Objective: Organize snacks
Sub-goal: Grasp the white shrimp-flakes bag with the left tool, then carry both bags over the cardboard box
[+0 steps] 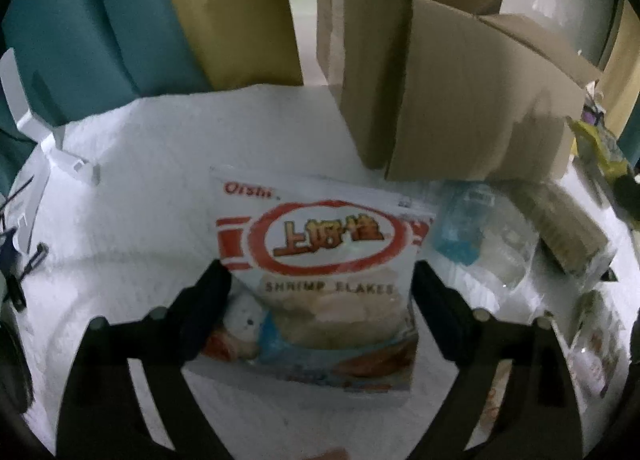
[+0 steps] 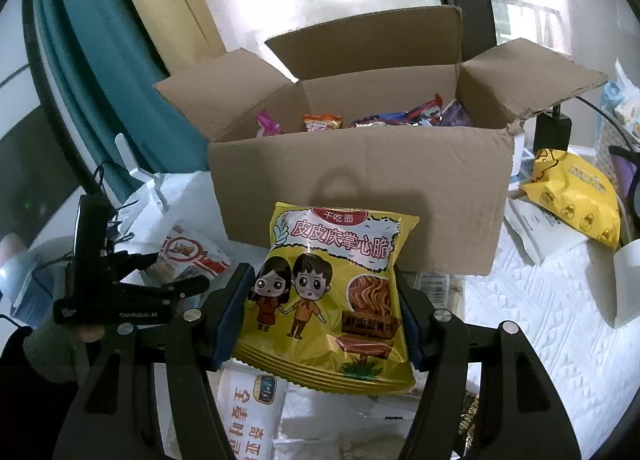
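Note:
My left gripper [image 1: 320,280] is shut on a white and red Oishi shrimp flakes bag [image 1: 320,260] and holds it above the white table. It also shows in the right wrist view [image 2: 192,252] with the left gripper [image 2: 160,272] on it. My right gripper [image 2: 320,284] is shut on a yellow dry-noodle snack bag [image 2: 324,300] held upright in front of the open cardboard box [image 2: 360,187]. The box holds several snack packets [image 2: 380,115]. In the left wrist view the box [image 1: 460,99] stands at the upper right.
A clear plastic packet with a blue label [image 1: 472,232] and wrapped snacks [image 1: 568,227] lie right of the shrimp bag. A yellow duck-print bag [image 2: 576,195] lies right of the box. A white packet [image 2: 248,412] lies below my right gripper. Teal curtain [image 1: 80,39] hangs at the back left.

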`<control>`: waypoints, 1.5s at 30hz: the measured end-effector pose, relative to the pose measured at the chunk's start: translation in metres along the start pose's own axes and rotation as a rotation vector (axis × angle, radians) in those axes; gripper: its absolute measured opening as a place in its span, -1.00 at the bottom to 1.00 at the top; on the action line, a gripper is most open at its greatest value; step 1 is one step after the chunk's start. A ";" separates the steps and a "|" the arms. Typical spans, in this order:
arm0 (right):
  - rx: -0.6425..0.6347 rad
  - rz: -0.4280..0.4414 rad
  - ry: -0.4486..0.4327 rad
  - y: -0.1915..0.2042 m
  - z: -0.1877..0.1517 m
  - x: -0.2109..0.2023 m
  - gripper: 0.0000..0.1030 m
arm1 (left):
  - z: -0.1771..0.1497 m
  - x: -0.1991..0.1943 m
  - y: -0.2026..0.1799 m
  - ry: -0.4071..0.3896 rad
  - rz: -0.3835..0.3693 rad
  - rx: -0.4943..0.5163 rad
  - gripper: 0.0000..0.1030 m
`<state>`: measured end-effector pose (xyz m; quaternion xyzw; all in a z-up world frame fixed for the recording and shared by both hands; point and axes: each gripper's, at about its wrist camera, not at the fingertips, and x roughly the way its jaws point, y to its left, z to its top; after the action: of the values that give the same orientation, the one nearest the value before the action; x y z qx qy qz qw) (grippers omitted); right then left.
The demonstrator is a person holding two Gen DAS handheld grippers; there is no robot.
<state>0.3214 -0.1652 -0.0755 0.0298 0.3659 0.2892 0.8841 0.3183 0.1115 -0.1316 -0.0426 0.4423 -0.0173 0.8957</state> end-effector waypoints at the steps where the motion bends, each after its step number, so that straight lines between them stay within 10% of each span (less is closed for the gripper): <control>1: -0.003 0.000 -0.002 0.000 0.000 -0.001 0.32 | -0.001 -0.003 -0.001 -0.006 -0.004 0.003 0.58; 6: -0.007 -0.003 -0.021 0.001 0.007 -0.006 0.32 | -0.009 -0.028 -0.002 -0.041 -0.055 -0.023 0.27; 20: -0.041 -0.008 -0.086 -0.001 0.041 -0.024 0.32 | 0.023 -0.120 -0.046 -0.255 -0.098 0.037 0.26; 45: -0.027 -0.085 -0.188 -0.057 0.129 -0.002 0.32 | 0.147 -0.069 -0.103 -0.352 -0.200 0.060 0.27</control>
<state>0.4340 -0.1933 0.0051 0.0294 0.2783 0.2524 0.9263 0.3939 0.0222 0.0216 -0.0619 0.2718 -0.1114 0.9539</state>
